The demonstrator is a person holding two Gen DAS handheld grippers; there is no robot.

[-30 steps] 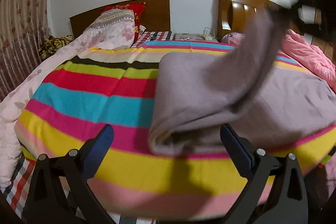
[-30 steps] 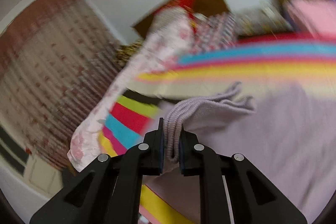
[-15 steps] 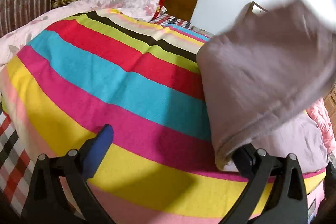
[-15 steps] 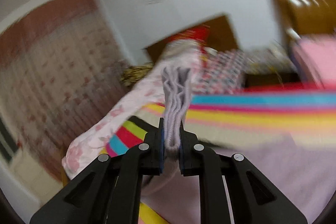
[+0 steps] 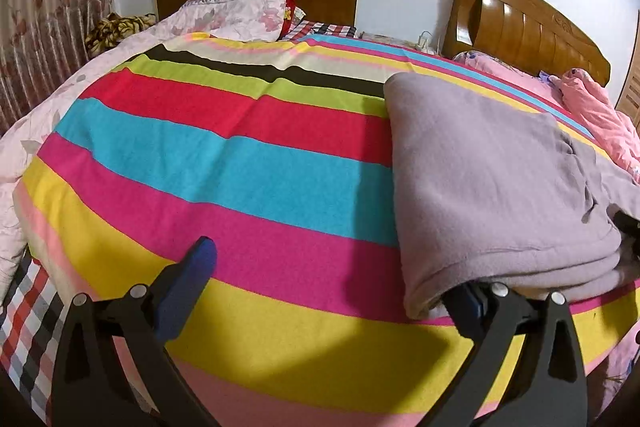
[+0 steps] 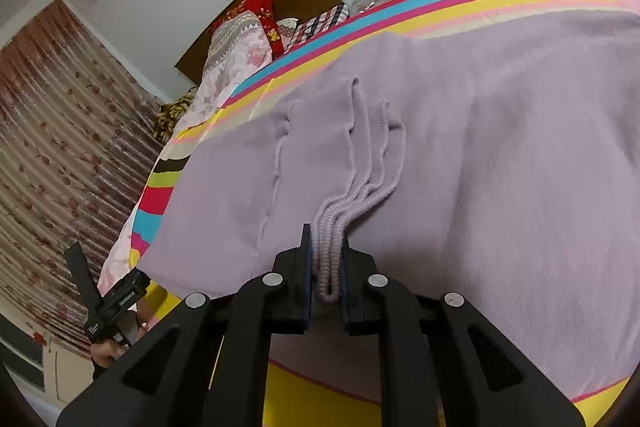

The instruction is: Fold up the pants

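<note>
Right claw (image 6: 325,267): was seen clenched on the ribbed cuffs (image 6: 332,223) of the lilac pants (image 6: 500,167), several knit layers pinched together between the pads
Left claw (image 5: 332,279): was seen spread wide with nothing gripped; its right finger (image 5: 472,303) was tucked under the folded edge of the pants (image 5: 480,187), its left finger (image 5: 188,275) was bare over the blanket
Pants: were laid on the striped blanket (image 5: 224,163) of the bed, doubled over, the folded part lying on the layer beneath
Handling, as judged: the fleece was taken to be soft, limp and light, likely to sag and slide on itself if lifted at one point only; nothing fragile was noted
Where hold is best taken, as judged: the ribbed cuffs and the thick folded edge were thought the firmest spots, all layers caught together
Surroundings: pillows (image 5: 248,7) and two wooden headboards (image 5: 520,23) were seen beyond
</note>
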